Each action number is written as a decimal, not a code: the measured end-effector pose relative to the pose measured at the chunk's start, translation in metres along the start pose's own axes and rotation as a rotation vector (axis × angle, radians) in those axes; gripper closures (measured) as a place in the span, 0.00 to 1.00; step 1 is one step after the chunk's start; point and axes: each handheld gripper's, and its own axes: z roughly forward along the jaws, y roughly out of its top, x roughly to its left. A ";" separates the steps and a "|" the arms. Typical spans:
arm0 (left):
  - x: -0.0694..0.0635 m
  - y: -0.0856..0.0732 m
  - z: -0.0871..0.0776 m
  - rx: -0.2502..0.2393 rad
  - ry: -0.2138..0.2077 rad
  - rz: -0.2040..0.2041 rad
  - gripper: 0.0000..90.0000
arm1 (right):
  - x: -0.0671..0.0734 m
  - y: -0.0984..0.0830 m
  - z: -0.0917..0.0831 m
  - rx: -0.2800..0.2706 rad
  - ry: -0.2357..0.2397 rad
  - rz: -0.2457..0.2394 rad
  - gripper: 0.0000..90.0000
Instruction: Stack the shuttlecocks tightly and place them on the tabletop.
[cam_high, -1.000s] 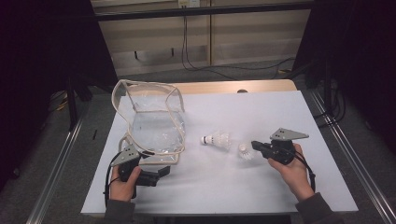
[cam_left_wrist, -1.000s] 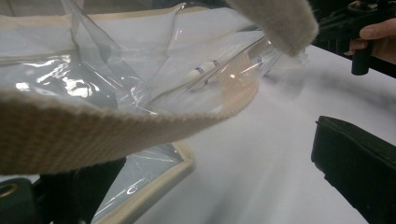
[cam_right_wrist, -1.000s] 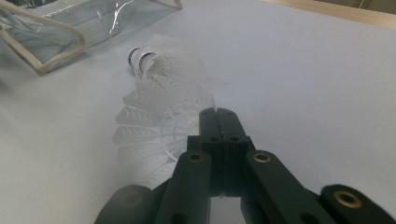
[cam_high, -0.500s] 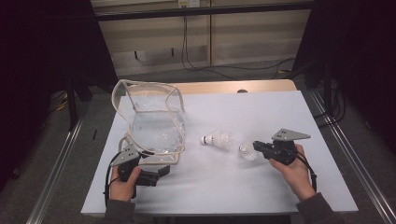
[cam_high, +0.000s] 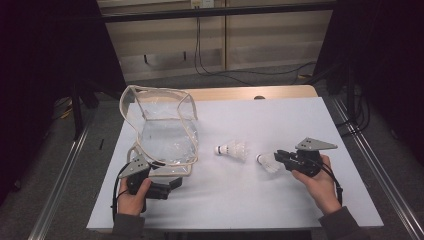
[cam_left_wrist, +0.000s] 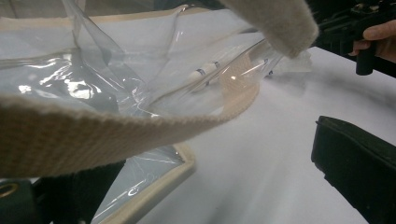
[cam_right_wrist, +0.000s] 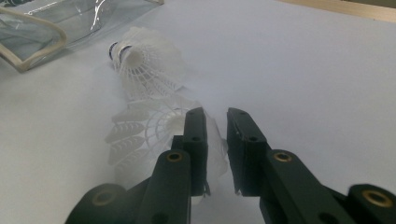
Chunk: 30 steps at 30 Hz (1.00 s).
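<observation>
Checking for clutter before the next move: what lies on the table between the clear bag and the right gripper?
Two white shuttlecocks: the farther shuttlecock lies nearer the clear bag, and the nearer shuttlecock sits at the right gripper tips. The high view shows it.

I am holding my left gripper (cam_high: 172, 184) low at the near left of the table, my hand (cam_high: 132, 196) wrapped round its grip, its jaws standing wide apart. I am keeping my right gripper (cam_high: 280, 157) level and pointing leftward, my right hand (cam_high: 316, 181) behind it. Its jaws have just been opening and are now standing slightly apart.
</observation>
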 end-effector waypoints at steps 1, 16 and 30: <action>0.000 0.000 0.000 -0.001 0.001 -0.001 0.04 | -0.001 0.000 0.000 0.002 0.000 -0.002 0.87; -0.001 0.001 0.001 0.000 0.000 -0.003 0.03 | -0.005 0.000 -0.011 -0.001 -0.018 0.003 0.77; 0.000 0.001 0.001 0.000 0.000 0.002 0.02 | -0.009 -0.005 -0.018 0.001 -0.024 0.034 0.68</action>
